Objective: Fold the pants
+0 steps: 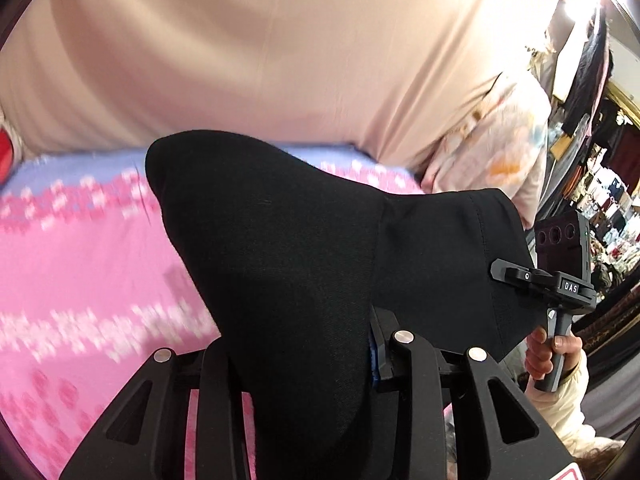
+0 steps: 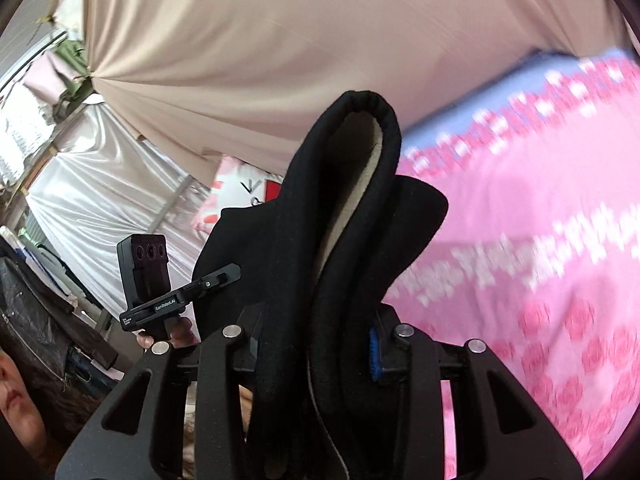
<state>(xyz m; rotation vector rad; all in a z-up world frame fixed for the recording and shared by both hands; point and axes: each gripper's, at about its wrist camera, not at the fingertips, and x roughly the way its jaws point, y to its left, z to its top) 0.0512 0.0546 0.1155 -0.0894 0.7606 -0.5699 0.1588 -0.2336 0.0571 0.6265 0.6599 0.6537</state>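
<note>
While both claws are closed on cloth, the black fabric pants (image 1: 288, 248) are held lifted above the pink rose-patterned bedspread (image 1: 80, 264). The left gripper (image 1: 304, 360) is clamped narrowly on a black fold that rises toward 12 o'clock. The right gripper (image 2: 316, 344) is pinched on a bunched edge whose cream lining (image 2: 344, 208) is seen. A beige draped curtain (image 2: 280, 40) is hung beyond.
</note>
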